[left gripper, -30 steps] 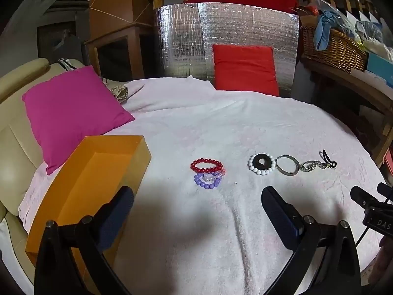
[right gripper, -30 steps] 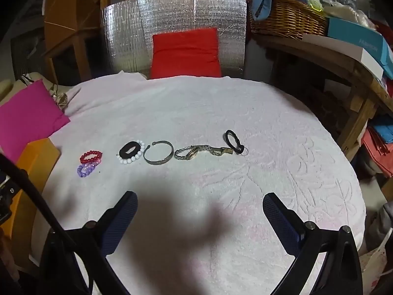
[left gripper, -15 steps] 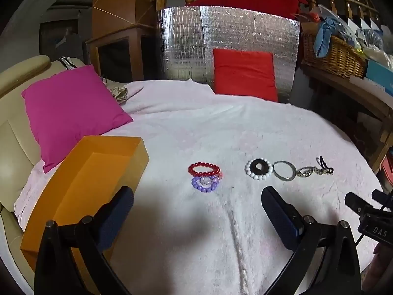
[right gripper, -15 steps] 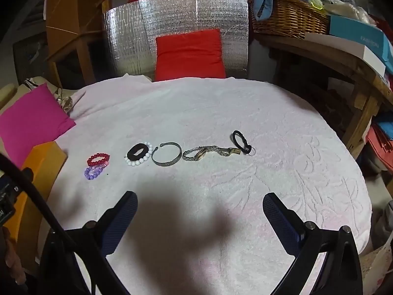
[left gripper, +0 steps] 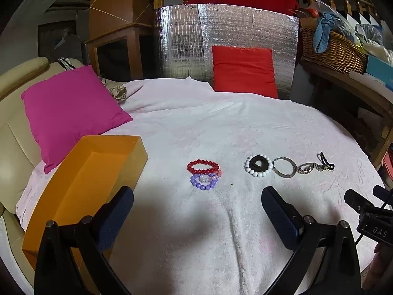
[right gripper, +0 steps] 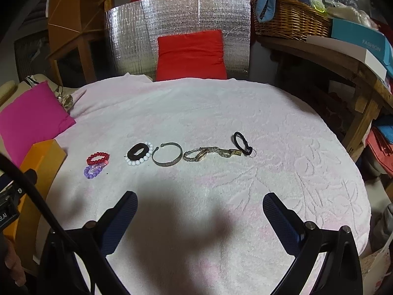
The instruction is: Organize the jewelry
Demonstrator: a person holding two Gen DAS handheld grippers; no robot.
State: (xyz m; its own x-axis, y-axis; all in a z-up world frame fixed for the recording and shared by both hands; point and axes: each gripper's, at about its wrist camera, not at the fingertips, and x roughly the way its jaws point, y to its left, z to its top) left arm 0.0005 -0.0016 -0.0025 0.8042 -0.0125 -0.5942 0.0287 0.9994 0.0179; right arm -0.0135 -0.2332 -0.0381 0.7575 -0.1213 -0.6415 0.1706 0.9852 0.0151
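Jewelry lies in a row on a pale pink towel (left gripper: 196,127). From left: a red bead bracelet (left gripper: 203,167) touching a purple bead bracelet (left gripper: 203,182), a white bead bracelet (left gripper: 258,166) with a black scrunchie inside it, a silver bangle (left gripper: 285,167), a watch (right gripper: 208,153) and a black hair tie (right gripper: 242,142). An open orange box (left gripper: 81,186) sits at the towel's left edge. My left gripper (left gripper: 197,211) hovers open just short of the bead bracelets. My right gripper (right gripper: 200,215) is open too, well short of the bangle and watch.
A magenta cushion (left gripper: 71,113) lies behind the box on a cream sofa. A red cushion (left gripper: 244,71) leans on a silver foil panel at the back. A wooden shelf with a wicker basket (right gripper: 292,19) and boxes runs along the right. The towel drops off at right.
Both views have pulled back and tilted a little: the jewelry row sits slightly higher and smaller. Nothing on the towel has moved and both grippers stay open.
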